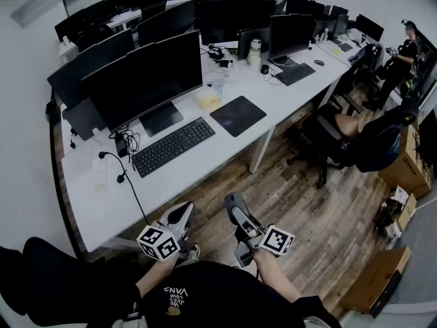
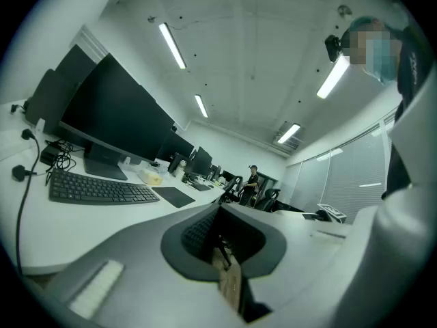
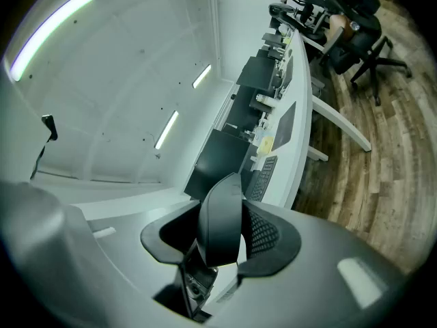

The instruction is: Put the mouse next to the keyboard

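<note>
A dark grey mouse point(image 1: 233, 204) is clamped upright between the jaws of my right gripper point(image 1: 236, 209), held in the air in front of the white desk point(image 1: 205, 162). The right gripper view shows the mouse point(image 3: 222, 217) filling the gap between the pads. The black keyboard point(image 1: 173, 146) lies on the desk before a large monitor point(image 1: 147, 80), well ahead of both grippers. My left gripper point(image 1: 183, 212) hangs beside the right one near the desk's front edge, jaws together and empty. From the left gripper view the keyboard point(image 2: 102, 188) sits to the left.
A black mouse pad point(image 1: 237, 115) lies right of the keyboard, with a yellowish box point(image 1: 209, 100) behind it. A white power strip point(image 1: 100, 173) and cables sit at the left. Office chairs point(image 1: 341, 139) stand on the wood floor to the right; a person point(image 1: 403, 57) stands far back.
</note>
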Motion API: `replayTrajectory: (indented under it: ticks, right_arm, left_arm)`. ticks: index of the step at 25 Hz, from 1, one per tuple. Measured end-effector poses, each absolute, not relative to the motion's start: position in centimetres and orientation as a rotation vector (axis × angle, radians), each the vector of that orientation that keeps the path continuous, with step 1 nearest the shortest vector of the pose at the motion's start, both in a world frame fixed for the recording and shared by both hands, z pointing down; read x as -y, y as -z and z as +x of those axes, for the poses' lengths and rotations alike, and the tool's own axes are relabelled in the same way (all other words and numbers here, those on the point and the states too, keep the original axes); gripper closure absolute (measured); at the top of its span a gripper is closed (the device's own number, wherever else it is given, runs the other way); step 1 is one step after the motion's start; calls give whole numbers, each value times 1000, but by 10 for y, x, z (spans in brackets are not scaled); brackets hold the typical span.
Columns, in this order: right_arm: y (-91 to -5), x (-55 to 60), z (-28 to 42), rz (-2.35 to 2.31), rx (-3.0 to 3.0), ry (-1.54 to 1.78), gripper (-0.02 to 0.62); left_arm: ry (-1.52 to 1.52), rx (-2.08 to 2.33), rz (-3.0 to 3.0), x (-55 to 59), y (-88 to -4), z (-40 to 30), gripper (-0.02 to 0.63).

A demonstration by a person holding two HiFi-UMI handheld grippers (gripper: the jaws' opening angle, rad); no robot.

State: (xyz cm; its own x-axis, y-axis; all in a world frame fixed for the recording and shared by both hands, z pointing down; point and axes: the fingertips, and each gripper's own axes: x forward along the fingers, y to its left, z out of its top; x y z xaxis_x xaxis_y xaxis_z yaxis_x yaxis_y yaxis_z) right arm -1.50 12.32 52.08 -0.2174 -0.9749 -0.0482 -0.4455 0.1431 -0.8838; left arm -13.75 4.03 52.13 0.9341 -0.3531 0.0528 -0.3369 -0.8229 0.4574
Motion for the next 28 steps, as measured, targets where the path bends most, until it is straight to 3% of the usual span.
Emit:
replayTrajectory:
  ticks: [21, 28]
  right_arm:
    - [-536, -27, -37, -1517, -1580, 940, 412]
    - [-543, -11, -15, -1535, -1579, 962, 412]
  left_arm:
    - [-36, 238, 2644, 62, -543, -153, 604]
    - [-47, 263, 2626, 81, -553, -138, 604]
